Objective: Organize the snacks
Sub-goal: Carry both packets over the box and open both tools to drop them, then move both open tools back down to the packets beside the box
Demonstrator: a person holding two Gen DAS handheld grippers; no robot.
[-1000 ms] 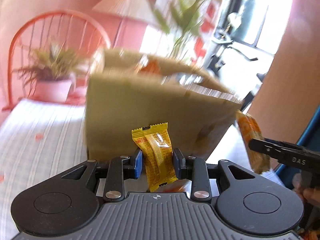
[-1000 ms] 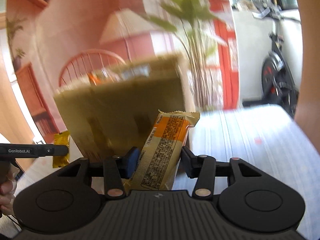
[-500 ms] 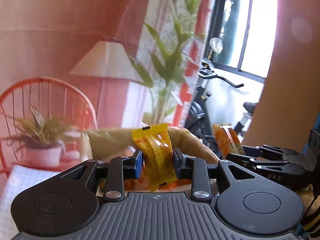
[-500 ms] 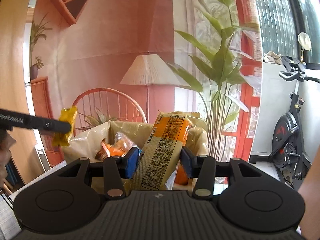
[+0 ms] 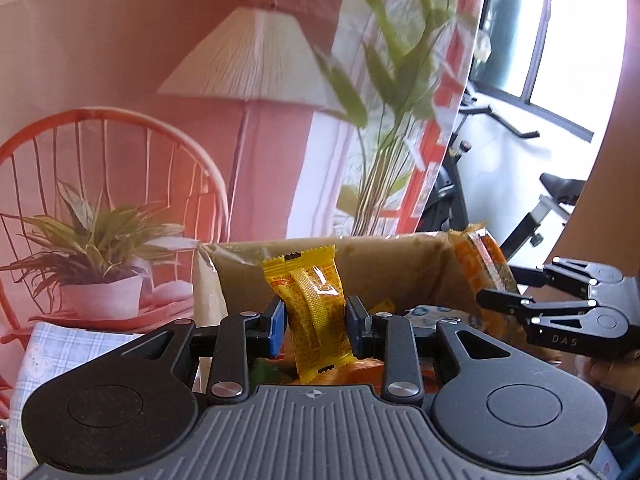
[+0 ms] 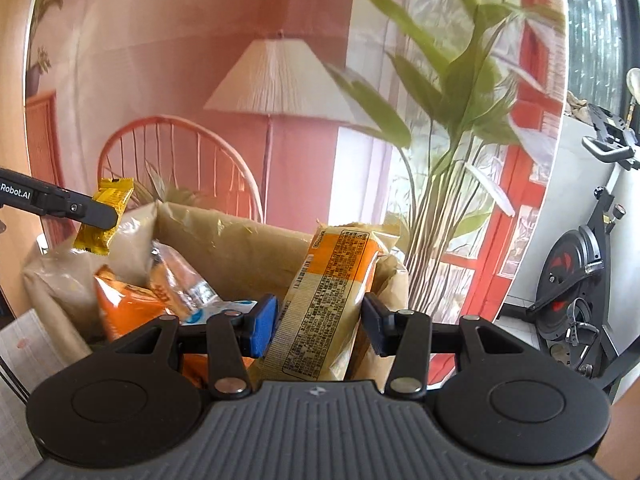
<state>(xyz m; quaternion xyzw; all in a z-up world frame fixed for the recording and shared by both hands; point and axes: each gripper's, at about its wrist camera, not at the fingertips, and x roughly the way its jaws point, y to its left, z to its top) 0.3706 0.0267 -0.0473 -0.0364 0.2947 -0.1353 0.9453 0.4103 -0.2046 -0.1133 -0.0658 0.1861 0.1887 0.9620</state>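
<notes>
Both snacks are ready to drop into the paper bag point(image 6: 248, 240). The left gripper point(image 5: 314, 326) squeezes a small yellow packet point(image 5: 310, 300) above the bag. The right gripper point(image 6: 318, 326) squeezes a long orange packet point(image 6: 332, 292) there too. Next, both should let go. Both point a little down.
</notes>
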